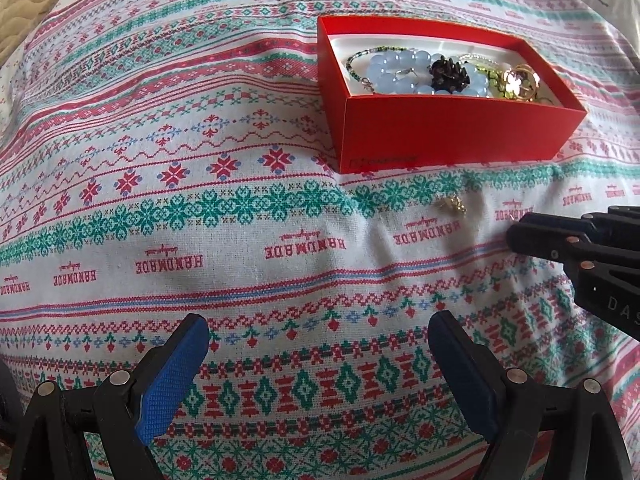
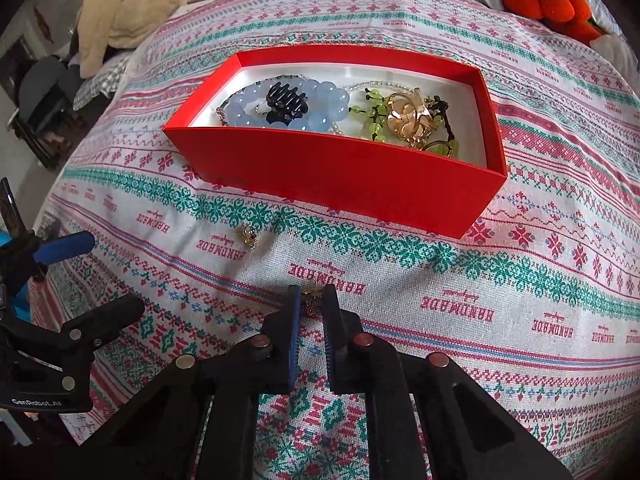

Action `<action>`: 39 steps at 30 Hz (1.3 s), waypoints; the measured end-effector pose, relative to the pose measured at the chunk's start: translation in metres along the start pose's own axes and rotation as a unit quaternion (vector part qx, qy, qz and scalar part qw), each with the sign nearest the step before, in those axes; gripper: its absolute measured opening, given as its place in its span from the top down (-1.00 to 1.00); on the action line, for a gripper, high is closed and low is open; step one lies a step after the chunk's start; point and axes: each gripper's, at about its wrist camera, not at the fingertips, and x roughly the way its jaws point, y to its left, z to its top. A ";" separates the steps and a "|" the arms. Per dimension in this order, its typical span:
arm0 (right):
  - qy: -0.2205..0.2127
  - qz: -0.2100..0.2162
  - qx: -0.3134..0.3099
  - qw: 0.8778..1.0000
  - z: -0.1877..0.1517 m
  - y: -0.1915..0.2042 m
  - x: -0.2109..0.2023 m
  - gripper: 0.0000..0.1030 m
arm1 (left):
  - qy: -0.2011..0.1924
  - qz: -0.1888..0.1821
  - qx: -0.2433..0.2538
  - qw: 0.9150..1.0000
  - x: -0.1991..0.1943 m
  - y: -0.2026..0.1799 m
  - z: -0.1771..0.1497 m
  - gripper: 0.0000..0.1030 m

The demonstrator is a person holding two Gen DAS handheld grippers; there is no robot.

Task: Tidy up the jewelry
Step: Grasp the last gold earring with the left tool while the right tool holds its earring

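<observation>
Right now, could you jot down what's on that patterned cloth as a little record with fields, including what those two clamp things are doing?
surface: patterned cloth printed with HANDMADE
container: red box, open, no lid on it
in the box: blue bead bracelet, dark hair claw, green bead strand, gold pieces
loose on the cloth: small gold earring, in front of the box
right gripper: closed on a small gold piece
left gripper: open, nothing between its pads
behind: plush toys, cream blanket
</observation>
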 end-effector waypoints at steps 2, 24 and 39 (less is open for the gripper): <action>0.000 0.000 0.003 1.000 -0.001 -0.003 -0.004 0.80 | -0.003 -0.001 0.001 1.000 0.000 -0.003 0.002 -0.79; -0.009 -0.021 0.032 0.999 -0.019 -0.052 -0.040 0.80 | -0.010 -0.106 0.006 0.994 0.032 -0.062 0.030 0.18; -0.012 -0.011 0.035 0.999 -0.017 -0.057 -0.046 0.80 | -0.023 -0.068 -0.004 0.997 0.048 -0.070 0.050 0.66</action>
